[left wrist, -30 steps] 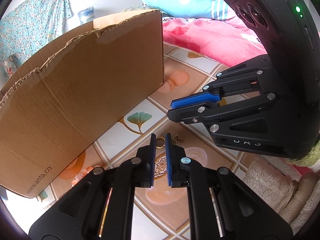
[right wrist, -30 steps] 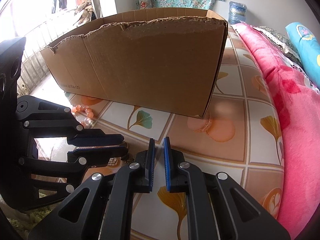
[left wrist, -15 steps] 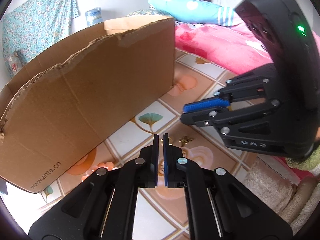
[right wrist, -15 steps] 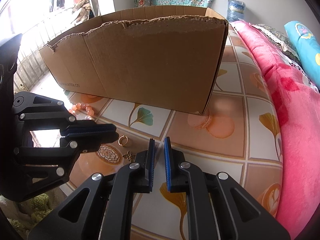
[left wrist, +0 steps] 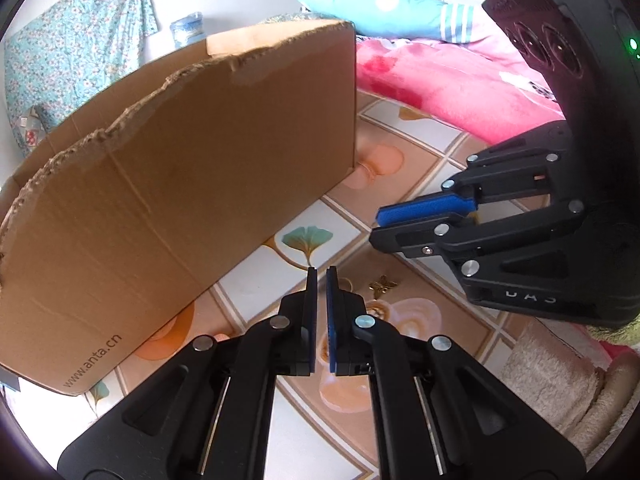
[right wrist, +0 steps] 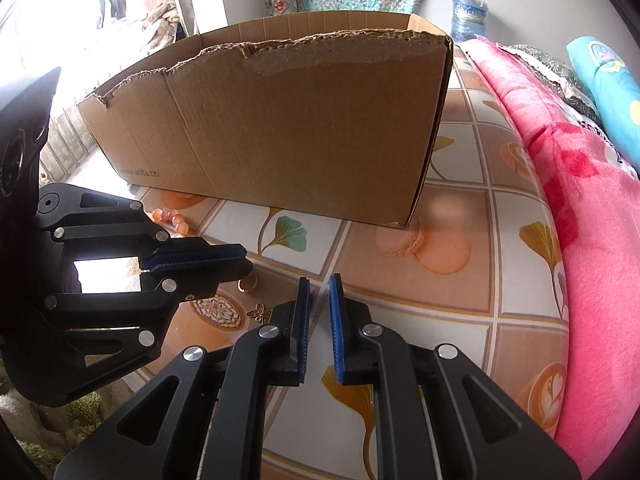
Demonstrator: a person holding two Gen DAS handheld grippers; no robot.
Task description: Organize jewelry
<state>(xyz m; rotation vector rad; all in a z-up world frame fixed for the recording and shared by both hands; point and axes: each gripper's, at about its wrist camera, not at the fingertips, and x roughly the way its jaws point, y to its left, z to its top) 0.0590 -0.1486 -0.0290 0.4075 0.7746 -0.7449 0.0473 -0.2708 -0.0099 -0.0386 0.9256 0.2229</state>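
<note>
A small gold ring [right wrist: 248, 286] and a gold butterfly charm [right wrist: 259, 313] lie on the patterned floor mat, in front of a brown cardboard box [right wrist: 280, 128]. My left gripper [right wrist: 242, 264] hovers just above the ring, shut, with nothing visible between its blue pads. From the left wrist view the ring [left wrist: 347, 282] peeks out beside the left gripper [left wrist: 322, 274], and the charm [left wrist: 382, 283] lies just right of it. My right gripper [right wrist: 319, 284] is shut and empty, to the right of the charm. It also shows at the right of the left wrist view [left wrist: 378, 224].
Orange beads [right wrist: 172, 218] lie by the box's near left corner. A pink blanket [right wrist: 580, 200] borders the mat on the right, with a blue pillow [left wrist: 380, 4] behind it. A fuzzy beige and green rug [left wrist: 560, 380] lies at the near edge.
The left gripper's pads have drawn closer together and it has shifted slightly, uncovering the ring and the butterfly charm in the right wrist view. The right gripper has stayed in place.
</note>
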